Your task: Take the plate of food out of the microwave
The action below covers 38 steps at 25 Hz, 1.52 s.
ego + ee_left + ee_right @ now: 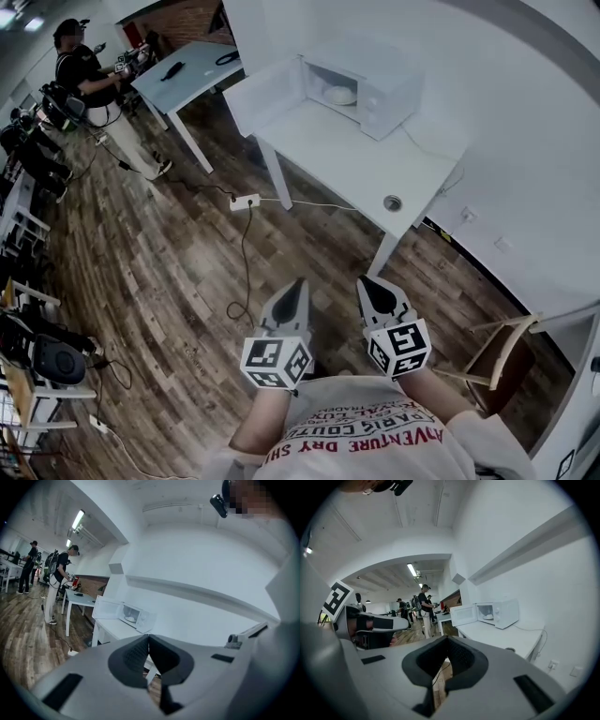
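Across the wooden floor (169, 281), well apart from the person, a white worktop (347, 159) carries the microwave (394, 94). Nothing on it has been reached yet. The floor itself looks like the first hazard. A cable (247, 246) trails from a power strip (246, 201) near the worktop's leg back towards the person's feet, and a foot catching it could cause a stumble. A chair (502, 352) off to the right narrows the way on that side.

The microwave's door (262, 98) stands swung wide to the left, out past the worktop's edge. A gripper coming in from that side could knock it, or it could crowd the reach into the opening.

The plate (339, 95) sits inside the cavity with pale food on it, set back from the opening. Its rim looks low and thin, so a shallow pinch could slip. A lift from one side could tip the food off, or scrape the plate against the cavity wall.

The left gripper (300, 281) and the right gripper (364, 279) hang side by side in front of the person's chest. Each has its jaws pressed together on nothing. If they arrive that way, they would push the plate deeper rather than take it.
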Tool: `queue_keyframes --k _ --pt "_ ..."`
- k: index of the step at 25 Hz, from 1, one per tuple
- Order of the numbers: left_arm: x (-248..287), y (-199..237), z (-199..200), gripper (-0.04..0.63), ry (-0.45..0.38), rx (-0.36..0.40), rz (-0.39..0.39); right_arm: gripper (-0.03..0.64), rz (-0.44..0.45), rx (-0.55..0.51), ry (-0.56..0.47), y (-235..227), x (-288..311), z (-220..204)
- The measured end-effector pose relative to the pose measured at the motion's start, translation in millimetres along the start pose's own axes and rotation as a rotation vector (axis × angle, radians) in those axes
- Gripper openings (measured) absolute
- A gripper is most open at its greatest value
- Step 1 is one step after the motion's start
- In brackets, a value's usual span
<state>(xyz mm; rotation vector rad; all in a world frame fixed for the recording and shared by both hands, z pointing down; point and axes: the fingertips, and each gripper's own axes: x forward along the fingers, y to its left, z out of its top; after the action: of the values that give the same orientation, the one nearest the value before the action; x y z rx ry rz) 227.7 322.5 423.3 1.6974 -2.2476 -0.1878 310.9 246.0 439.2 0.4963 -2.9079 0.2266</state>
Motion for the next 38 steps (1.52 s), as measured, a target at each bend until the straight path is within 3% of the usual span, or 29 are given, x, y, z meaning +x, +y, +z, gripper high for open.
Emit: queue_keyframes --k 7,11,18,24,31,38 --pt "66 69 26 0.006 0.047 0.019 -0.038 0.011 -0.065 0.024 0.014 -14 89 13" --pt "107 122 60 0.006 0.046 -0.024 -0.075 0.009 -0.105 0.027 0.015 -12 153 26" --pt "178 205 117 0.006 0.071 0.009 -0.179 0.009 -0.189 0.031 -0.034 -8 268 71" --pt "218 269 144 0.006 0.076 0.006 -0.201 0.009 -0.227 0.032 -0.052 -7 342 92" --pt "254 293 145 0.006 0.090 -0.042 -0.230 0.009 -0.253 0.020 -0.013 -15 379 91" --pt "325 289 141 0.006 0.137 -0.034 -0.241 0.009 -0.276 0.099 0.006 -75 416 90"
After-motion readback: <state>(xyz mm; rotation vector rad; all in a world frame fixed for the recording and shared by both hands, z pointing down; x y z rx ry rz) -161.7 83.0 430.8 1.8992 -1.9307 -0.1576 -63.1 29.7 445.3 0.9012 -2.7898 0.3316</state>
